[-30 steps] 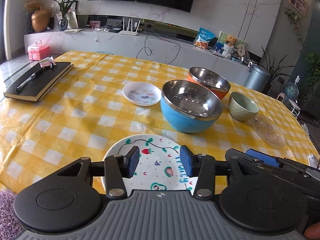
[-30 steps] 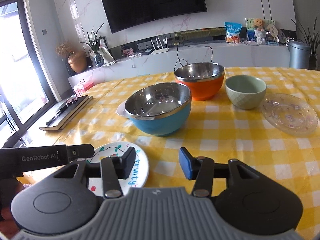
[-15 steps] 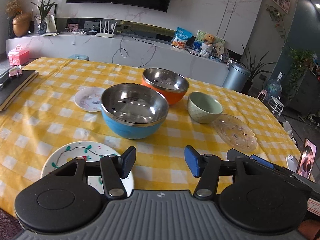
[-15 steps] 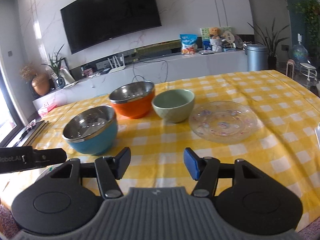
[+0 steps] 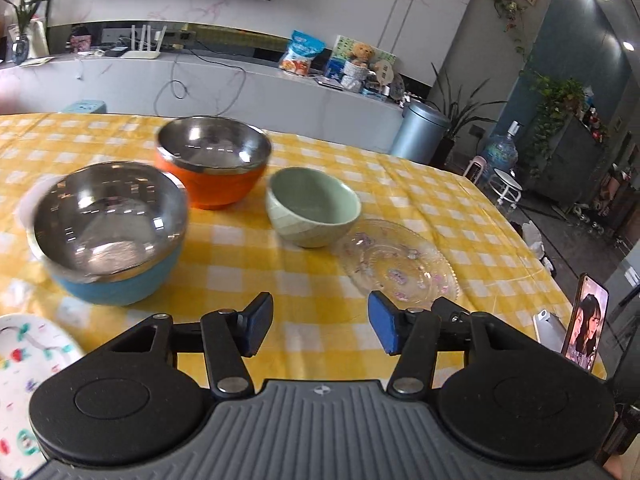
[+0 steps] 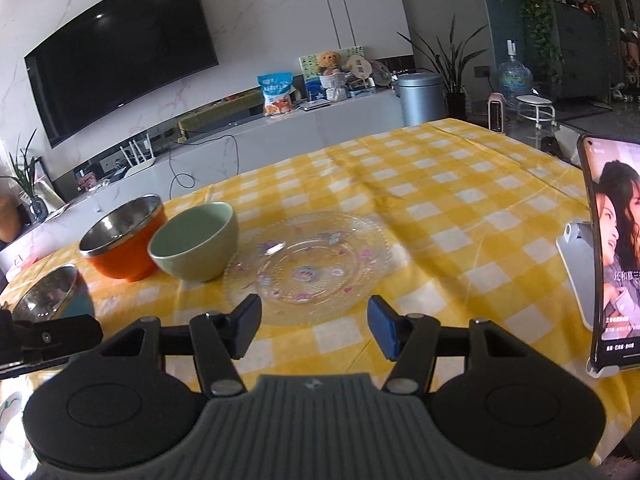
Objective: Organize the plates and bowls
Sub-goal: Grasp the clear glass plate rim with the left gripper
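Observation:
On the yellow checked tablecloth (image 5: 248, 264) stand a blue steel-lined bowl (image 5: 108, 232), an orange steel-lined bowl (image 5: 212, 162), a green ceramic bowl (image 5: 314, 212) and a clear glass plate (image 5: 396, 264). A white painted plate (image 5: 28, 368) lies at the near left. My left gripper (image 5: 318, 326) is open and empty above the cloth, in front of the green bowl. My right gripper (image 6: 314, 326) is open and empty just in front of the glass plate (image 6: 308, 264). The green bowl (image 6: 194, 240), the orange bowl (image 6: 124, 236) and the blue bowl (image 6: 52, 294) also show in the right wrist view.
A phone on a stand (image 6: 612, 252) is upright at the table's right edge; it also shows in the left wrist view (image 5: 584, 320). The left gripper's body (image 6: 44, 338) is at the left of the right wrist view. A TV console (image 5: 200, 80) is behind the table.
Both grippers have swung to the right. The views have moved from the painted plate and blue bowl to the green bowl, glass plate and phone. Both jaws stay open.

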A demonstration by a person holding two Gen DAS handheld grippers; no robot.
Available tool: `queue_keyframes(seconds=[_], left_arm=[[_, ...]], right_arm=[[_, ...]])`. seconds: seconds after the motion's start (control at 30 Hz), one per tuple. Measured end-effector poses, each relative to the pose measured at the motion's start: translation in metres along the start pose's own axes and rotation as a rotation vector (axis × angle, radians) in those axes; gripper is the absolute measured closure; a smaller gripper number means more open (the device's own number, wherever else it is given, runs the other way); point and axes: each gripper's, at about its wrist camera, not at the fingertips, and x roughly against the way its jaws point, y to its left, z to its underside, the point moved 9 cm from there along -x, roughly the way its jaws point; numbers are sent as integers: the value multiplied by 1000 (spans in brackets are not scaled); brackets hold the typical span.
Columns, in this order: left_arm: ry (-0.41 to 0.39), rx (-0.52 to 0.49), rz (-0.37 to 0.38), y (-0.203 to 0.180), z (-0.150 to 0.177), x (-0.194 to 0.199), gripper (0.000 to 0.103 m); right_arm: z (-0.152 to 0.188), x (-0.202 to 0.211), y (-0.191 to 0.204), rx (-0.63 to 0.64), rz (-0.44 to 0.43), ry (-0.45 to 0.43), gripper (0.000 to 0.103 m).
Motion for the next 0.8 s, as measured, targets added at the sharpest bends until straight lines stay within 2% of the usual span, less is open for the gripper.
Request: queue_keyframes(seconds=[0.13, 0.37, 0.8], left_arm=[[10, -20, 31, -14, -6, -27, 45], [57, -7, 40, -19, -10, -72, 54], [96, 9, 59, -19, -11, -108, 59]], right_arm=[[-11, -17, -14, -11, 33, 2, 44], [-28, -50, -32, -10, 58, 17, 45], [-36, -87, -42, -47, 61, 60, 63]])
